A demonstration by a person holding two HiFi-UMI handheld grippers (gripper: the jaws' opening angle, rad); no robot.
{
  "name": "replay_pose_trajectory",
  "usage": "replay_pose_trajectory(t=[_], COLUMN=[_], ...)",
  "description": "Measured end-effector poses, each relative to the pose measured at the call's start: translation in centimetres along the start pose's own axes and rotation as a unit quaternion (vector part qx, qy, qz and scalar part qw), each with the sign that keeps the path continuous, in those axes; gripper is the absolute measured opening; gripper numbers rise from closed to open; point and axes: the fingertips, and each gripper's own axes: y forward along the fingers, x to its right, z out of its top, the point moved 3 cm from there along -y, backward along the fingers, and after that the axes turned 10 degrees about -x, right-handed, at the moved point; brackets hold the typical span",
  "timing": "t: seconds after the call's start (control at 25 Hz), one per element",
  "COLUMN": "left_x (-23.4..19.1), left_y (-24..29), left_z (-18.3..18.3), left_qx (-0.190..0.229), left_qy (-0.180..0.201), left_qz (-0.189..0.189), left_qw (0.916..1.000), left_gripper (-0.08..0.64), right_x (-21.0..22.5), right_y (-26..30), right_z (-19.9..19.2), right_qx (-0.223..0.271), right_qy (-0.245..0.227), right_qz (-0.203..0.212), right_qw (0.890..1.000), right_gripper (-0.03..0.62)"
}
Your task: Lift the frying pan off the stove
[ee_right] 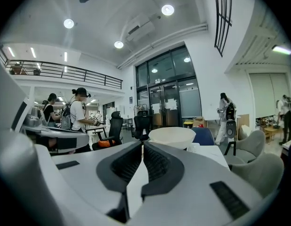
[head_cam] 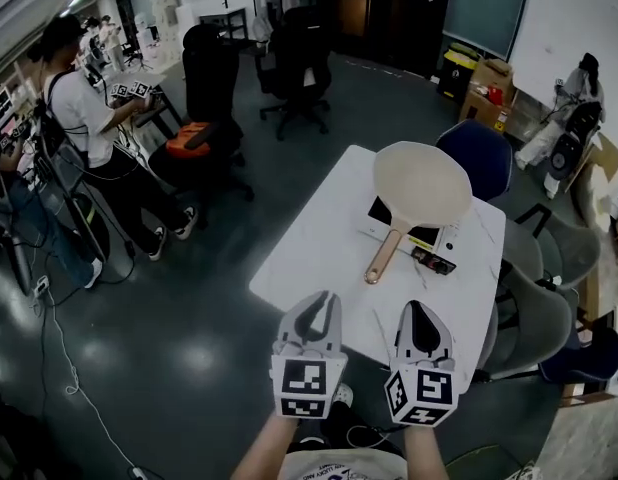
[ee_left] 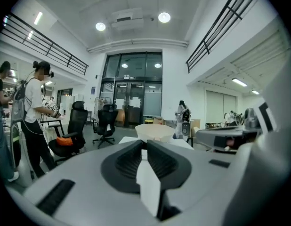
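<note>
A cream frying pan (head_cam: 423, 184) with a copper-coloured handle (head_cam: 382, 257) sits on a small white stove (head_cam: 413, 234) at the far side of the white table (head_cam: 319, 238). The handle points toward me. My left gripper (head_cam: 316, 317) and right gripper (head_cam: 425, 326) hang side by side over the table's near edge, both shut and empty, well short of the handle. The pan's pale bowl (ee_left: 155, 131) shows beyond the closed jaws in the left gripper view, and the same bowl (ee_right: 172, 136) shows likewise in the right gripper view.
A blue chair (head_cam: 477, 154) stands behind the table and grey chairs (head_cam: 537, 318) at its right. Black office chairs (head_cam: 296, 63) stand on the dark floor at the back left. A person (head_cam: 89, 128) works at a bench on the left. Cardboard boxes (head_cam: 486, 90) sit far back.
</note>
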Motion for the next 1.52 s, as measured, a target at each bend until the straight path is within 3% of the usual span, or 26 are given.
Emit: replay_pose_trajectory(t=[0.48, 0.72, 0.92, 1.0, 1.08, 1.24, 1.4, 1.52], left_x=[0.2, 0.5, 0.6, 0.7, 1.0, 0.9, 1.1, 1.8], left_y=[7.7, 9.4, 10.7, 11.5, 12.3, 13.8, 15.7, 16.3], left_z=[0.7, 0.4, -0.8, -1.1, -1.5, -1.9, -1.7, -1.5], left_qx=[-0.032, -0.053, -0.089, -0.102, -0.117, -0.146, -0.168, -0.182], left_qy=[-0.023, -0.064, -0.105, -0.12, -0.143, -0.203, -0.248, -0.283], left_qz=[-0.01, -0.067, -0.125, -0.159, -0.203, -0.278, -0.321, -0.358], left_qw=[0.9992, 0.9943, 0.9826, 0.9747, 0.9616, 0.9274, 0.8984, 0.871], left_gripper=[0.044, 0.046, 0.046, 0.062, 0.114, 0.152, 0.183, 0.197], right_x=[4.8, 5.8, 6.5, 6.9, 7.3, 7.7, 7.8, 7.7], right_y=[7.1, 9.1, 10.3, 11.0, 11.5, 12.5, 13.5, 14.1], right_z=[1.0, 1.0, 0.5, 0.4, 0.1, -0.4, -0.5, -0.3], right_qx=[-0.019, -0.026, -0.037, -0.041, -0.045, -0.054, -0.061, -0.063], right_qy=[0.009, 0.018, 0.025, 0.028, 0.034, 0.043, 0.051, 0.062], right_qz=[0.012, 0.01, 0.0, -0.007, -0.018, -0.043, -0.068, -0.073], right_qw=[1.0, 0.999, 0.999, 0.999, 0.998, 0.997, 0.995, 0.993], right_gripper=[0.021, 0.021, 0.021, 0.021, 0.021, 0.021, 0.021, 0.021])
